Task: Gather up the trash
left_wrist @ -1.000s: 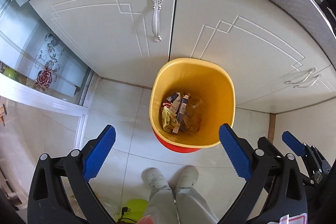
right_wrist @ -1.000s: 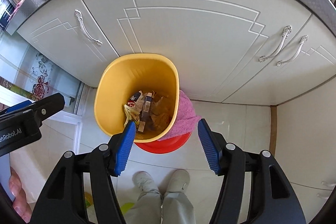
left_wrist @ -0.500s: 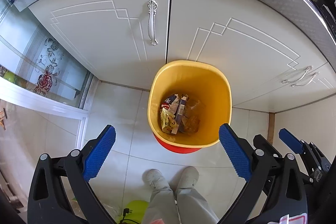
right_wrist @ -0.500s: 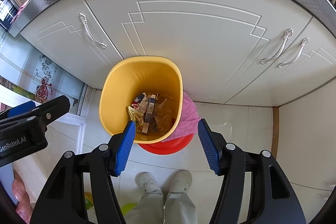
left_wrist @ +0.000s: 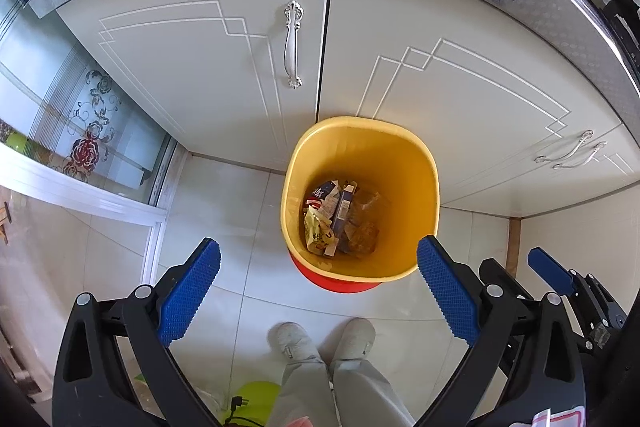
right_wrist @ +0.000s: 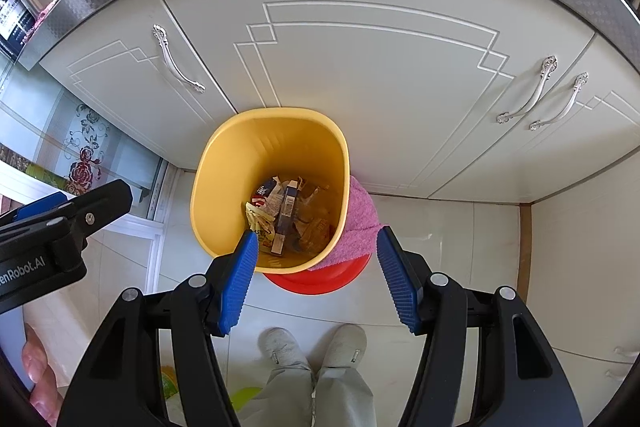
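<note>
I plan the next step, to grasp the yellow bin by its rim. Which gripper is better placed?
Probably the right gripper: open and empty, its left finger already overlaps the yellow bin rim. The left gripper, also open and empty, sits wider and farther back.

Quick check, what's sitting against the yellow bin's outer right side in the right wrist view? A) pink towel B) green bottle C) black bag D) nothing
A: a pink towel is bunched against the outer right wall of the yellow bin, above the red base; the left wrist view doesn't show it.
</note>
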A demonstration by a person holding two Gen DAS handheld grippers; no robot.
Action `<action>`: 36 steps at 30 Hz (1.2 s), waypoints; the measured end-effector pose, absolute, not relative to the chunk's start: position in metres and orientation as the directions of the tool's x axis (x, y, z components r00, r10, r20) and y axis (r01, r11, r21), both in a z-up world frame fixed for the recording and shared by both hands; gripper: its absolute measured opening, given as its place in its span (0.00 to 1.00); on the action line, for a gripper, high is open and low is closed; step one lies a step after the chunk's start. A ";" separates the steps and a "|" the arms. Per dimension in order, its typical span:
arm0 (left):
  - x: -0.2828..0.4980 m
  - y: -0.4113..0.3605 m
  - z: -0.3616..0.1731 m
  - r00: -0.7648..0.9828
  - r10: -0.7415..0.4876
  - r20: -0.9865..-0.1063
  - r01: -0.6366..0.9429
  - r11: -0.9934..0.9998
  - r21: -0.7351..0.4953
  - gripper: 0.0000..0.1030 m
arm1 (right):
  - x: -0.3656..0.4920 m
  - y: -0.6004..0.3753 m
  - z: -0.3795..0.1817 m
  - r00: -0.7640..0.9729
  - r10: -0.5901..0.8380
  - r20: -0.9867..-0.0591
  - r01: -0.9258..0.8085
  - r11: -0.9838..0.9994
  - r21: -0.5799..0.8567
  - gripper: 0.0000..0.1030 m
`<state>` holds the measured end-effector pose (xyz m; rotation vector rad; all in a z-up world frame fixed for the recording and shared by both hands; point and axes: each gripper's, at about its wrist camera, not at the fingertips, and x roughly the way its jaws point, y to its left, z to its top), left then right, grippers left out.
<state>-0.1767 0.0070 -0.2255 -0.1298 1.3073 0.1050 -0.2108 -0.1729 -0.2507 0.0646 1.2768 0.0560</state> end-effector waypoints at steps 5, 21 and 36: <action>-0.176 0.006 -0.225 0.259 0.008 -0.966 -0.162 0.986 -0.036 0.95 | -0.211 -0.170 -0.250 0.289 0.078 -0.954 -0.011 0.997 0.078 0.61; -0.175 0.007 -0.223 0.265 0.004 -0.964 -0.156 0.987 -0.039 0.95 | -0.210 -0.168 -0.252 0.286 0.082 -0.955 -0.019 0.997 0.080 0.61; -0.175 0.009 -0.222 0.267 0.006 -0.964 -0.150 0.988 -0.035 0.95 | -0.211 -0.168 -0.251 0.282 0.081 -0.956 -0.022 0.997 0.078 0.61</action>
